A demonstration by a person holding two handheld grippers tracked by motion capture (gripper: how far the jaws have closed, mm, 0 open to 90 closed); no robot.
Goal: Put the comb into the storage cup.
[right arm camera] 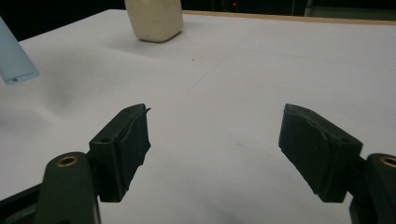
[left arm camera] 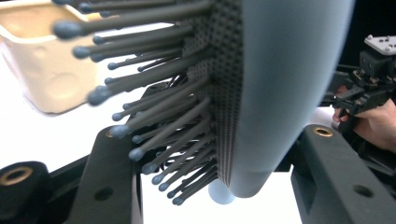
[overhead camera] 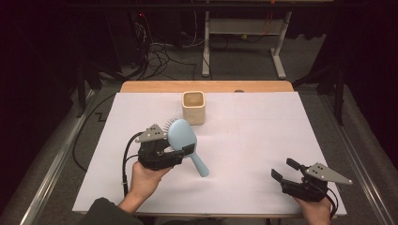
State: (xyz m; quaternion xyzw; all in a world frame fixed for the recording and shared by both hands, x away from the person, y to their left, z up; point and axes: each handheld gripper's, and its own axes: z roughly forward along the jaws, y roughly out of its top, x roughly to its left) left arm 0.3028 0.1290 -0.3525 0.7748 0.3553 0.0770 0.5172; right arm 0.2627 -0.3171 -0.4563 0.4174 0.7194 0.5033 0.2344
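Dark room behind, with cables on the floor and a white frame leg at the top of the high view. Wooden desk (overhead camera: 206, 86) is covered by a white sheet (overhead camera: 253, 140) that takes up the middle of the frame.

Left gripper (overhead camera: 180, 151) sits lower left of centre in the high view. I see it clamped on a light blue hairbrush (overhead camera: 184, 136), pinching it where the head meets the handle. Brush head points up toward the cup, bristles face left, and the handle runs down to the right, its end low over the sheet; I can't tell whether it touches. In the left gripper view the brush (left arm camera: 280, 84) fills the centre between the two black jaws, grey bristles sticking out to the left.

Cream square cup (overhead camera: 193, 107) stands upright at top centre of the sheet, just above the brush head, not touching it. It also shows upper left in the left gripper view (left arm camera: 42, 60) and at the top in the right gripper view (right arm camera: 154, 18).

Right gripper (overhead camera: 284, 170) is at the lower right of the high view, well apart from the brush. Its jaws are spread wide with nothing between them, just bare sheet in the right gripper view (right arm camera: 215, 135). The handle's end (right arm camera: 16, 63) pokes in at that view's left edge.
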